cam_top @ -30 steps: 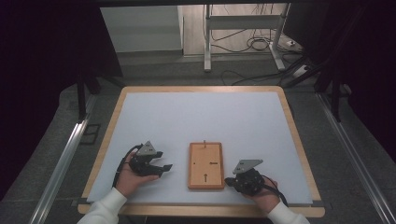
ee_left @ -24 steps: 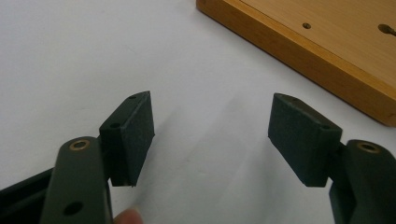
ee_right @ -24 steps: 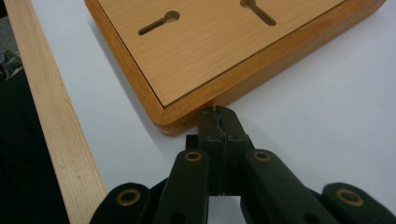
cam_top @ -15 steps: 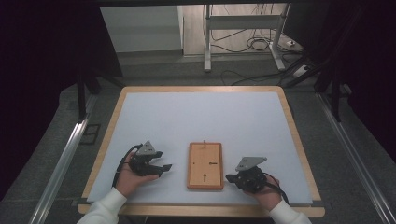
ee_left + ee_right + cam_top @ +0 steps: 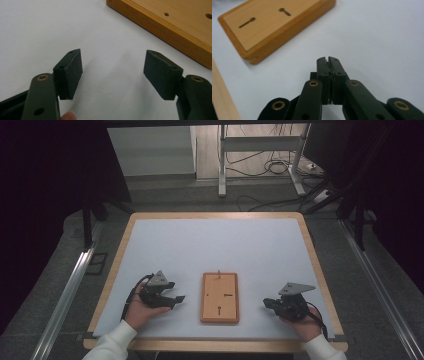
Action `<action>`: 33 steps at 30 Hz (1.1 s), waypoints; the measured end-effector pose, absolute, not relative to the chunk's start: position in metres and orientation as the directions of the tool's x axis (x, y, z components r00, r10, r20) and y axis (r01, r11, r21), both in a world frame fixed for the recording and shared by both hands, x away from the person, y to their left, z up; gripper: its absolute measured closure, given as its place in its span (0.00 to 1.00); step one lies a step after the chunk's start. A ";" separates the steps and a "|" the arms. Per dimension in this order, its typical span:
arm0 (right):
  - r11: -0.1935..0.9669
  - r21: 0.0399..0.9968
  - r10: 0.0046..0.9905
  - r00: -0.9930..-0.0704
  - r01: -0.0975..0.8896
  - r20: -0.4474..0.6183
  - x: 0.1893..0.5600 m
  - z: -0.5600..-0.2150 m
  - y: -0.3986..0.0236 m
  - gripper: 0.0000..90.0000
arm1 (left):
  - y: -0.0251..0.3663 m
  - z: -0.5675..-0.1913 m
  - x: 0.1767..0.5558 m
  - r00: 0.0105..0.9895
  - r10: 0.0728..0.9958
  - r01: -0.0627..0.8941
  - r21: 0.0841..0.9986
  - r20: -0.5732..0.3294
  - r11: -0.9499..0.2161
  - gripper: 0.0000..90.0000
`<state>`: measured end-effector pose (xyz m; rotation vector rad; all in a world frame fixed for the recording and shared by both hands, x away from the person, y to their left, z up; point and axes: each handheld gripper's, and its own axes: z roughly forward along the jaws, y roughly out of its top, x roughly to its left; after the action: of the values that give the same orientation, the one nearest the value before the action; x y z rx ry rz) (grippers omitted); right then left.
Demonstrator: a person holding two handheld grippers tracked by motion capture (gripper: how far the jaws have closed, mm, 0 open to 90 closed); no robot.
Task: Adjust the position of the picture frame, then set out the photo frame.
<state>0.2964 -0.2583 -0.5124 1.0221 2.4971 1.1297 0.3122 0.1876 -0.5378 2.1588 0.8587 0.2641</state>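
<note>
A flat wooden board [image 5: 220, 297] with key-shaped slots and a small peg at its far edge lies on the white mat near the front. My left gripper [image 5: 177, 300] rests left of it, pointing at the board, open with nothing between the pads [image 5: 113, 65]; the board's edge [image 5: 180, 27] shows beyond it. Right of the board my right gripper [image 5: 266, 302] points at the board [image 5: 269, 25]. Its jaws have just been opening a touch, but the pads still stand almost together [image 5: 328, 59] and I make out nothing between them.
The white mat [image 5: 215, 245] covers a table with a wooden rim [image 5: 112, 270]. Metal rails [image 5: 70, 285] run along the floor on both sides. A metal stand [image 5: 222, 165] and loose cables [image 5: 270, 167] lie beyond the far edge.
The right hand and gripper have slid to the right, away from the board. The left gripper and the board have stayed put.
</note>
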 end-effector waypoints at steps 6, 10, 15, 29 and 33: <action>0.420 0.740 0.695 -0.711 0.525 0.110 0.298 -0.514 -0.261 0.54 | 0.187 -0.538 0.312 0.752 0.654 0.490 0.736 -0.087 -0.466 0.35; 0.415 0.752 0.694 -0.712 0.512 0.102 0.297 -0.514 -0.257 0.45 | 0.185 -0.535 0.313 0.748 0.659 0.483 0.747 -0.080 -0.457 0.35; 0.420 0.756 0.691 -0.716 0.503 0.093 0.297 -0.513 -0.255 0.42 | 0.172 -0.530 0.321 0.768 0.635 0.470 0.751 -0.089 -0.464 0.37; 0.413 0.756 0.700 -0.708 0.508 0.093 0.292 -0.513 -0.260 0.38 | 0.117 -0.508 0.339 0.843 0.536 0.362 0.783 -0.044 -0.505 0.35; 0.415 0.756 0.700 -0.708 0.507 0.090 0.292 -0.513 -0.260 0.38 | 0.108 -0.507 0.344 0.849 0.526 0.356 0.786 -0.047 -0.505 0.35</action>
<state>0.2922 -0.2596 -0.5129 1.0589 2.4319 1.1724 0.3445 0.1081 -0.5066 2.1531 0.6390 0.2489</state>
